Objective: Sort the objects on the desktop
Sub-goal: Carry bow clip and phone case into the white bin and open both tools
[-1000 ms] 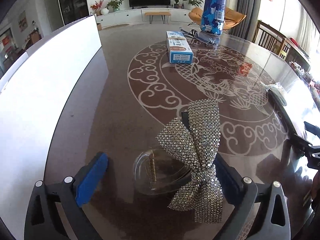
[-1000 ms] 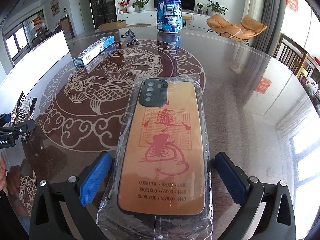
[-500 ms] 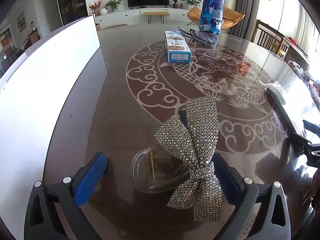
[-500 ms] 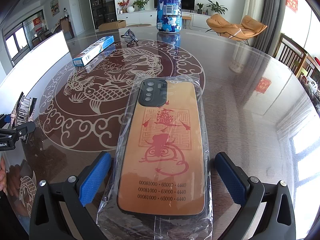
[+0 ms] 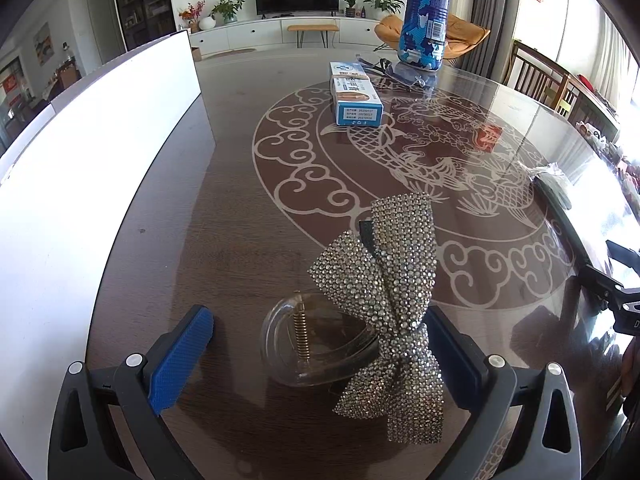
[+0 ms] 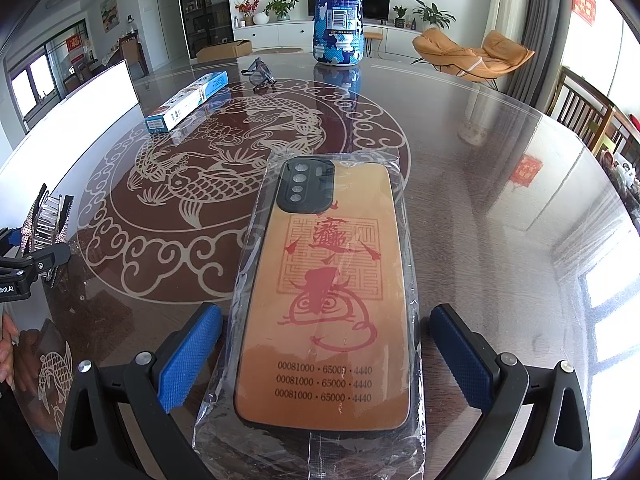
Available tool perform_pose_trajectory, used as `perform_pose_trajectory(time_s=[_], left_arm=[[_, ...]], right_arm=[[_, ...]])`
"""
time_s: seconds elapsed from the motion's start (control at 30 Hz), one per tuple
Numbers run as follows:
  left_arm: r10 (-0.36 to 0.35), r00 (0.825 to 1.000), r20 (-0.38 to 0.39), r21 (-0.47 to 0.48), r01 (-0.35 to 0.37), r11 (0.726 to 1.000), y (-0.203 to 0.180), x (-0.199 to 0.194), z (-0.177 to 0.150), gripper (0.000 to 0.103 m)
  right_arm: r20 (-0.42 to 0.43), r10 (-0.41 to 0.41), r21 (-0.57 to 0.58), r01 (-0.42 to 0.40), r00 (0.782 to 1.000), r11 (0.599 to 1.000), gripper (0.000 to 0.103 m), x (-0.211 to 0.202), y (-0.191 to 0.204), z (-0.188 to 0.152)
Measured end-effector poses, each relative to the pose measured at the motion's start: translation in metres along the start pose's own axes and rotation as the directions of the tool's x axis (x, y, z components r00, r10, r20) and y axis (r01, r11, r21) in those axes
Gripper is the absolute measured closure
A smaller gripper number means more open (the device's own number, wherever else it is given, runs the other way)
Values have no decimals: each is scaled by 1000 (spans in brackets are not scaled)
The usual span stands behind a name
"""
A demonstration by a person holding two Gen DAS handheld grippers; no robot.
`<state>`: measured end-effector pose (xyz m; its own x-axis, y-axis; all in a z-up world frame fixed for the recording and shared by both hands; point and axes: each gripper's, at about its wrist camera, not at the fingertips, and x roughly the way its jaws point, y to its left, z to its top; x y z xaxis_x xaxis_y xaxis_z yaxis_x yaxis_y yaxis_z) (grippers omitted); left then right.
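A rhinestone bow hair clip (image 5: 384, 304) with a clear claw lies on the dark patterned table (image 5: 240, 216), between the blue pads of my left gripper (image 5: 316, 352), which is open around it. An orange phone case in a clear bag (image 6: 328, 304) lies flat between the pads of my right gripper (image 6: 328, 360), also open. The clip shows at the left edge of the right wrist view (image 6: 44, 216). The bagged case shows at the right in the left wrist view (image 5: 552, 184).
A blue and white box (image 5: 354, 94) (image 6: 188, 100), folded glasses (image 6: 260, 74) and a blue camouflage bottle (image 5: 424, 16) (image 6: 338, 12) stand at the far side. A white board (image 5: 80, 160) runs along the table's left. Chairs stand at the right.
My left gripper has shifted slightly, so the hair clip sits a little lower and to the left. The right gripper and phone case have not moved.
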<state>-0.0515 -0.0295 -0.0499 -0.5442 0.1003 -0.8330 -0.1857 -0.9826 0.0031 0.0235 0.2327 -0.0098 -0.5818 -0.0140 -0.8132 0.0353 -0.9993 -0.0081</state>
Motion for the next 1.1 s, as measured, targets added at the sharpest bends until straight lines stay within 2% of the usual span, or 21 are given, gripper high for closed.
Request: perform_pose_trajectory(time_s=[0.63,0.77,0.9,0.97,1.0,1.03,1.1], left_arm=[[-2,1000,0,2,2,1000,-1,1,0,0],[-6,1000,-20,12,6,1000,0,1,4,0],[-43,994,-99,59,49,997,-1,7,15,0],[-70,995,-71,60,74,995,0,2,18,22],[-75,995,-67,69,79,994,0,-1,18,38],[-93,994,-64,73,97,993,0,-4,18,50],[-120,992,-44,66,123,990,2,-12,16,50]], right_arm=[[-8,1,-3,-1,1000,1000,0,1,0,1],[-151,33,-30,-38,988,999,0,11,-2,20],[-249,59,-32,-69,967,997,0,23,-4,40],[-238,41,-82,-62,970,995,17,20,0,43],[-244,56,-83,-78,968,993,25,18,1,43],[-253,70,-72,-91,965,993,26,16,0,42],[-248,75,-67,-94,966,993,26,10,-1,37]])
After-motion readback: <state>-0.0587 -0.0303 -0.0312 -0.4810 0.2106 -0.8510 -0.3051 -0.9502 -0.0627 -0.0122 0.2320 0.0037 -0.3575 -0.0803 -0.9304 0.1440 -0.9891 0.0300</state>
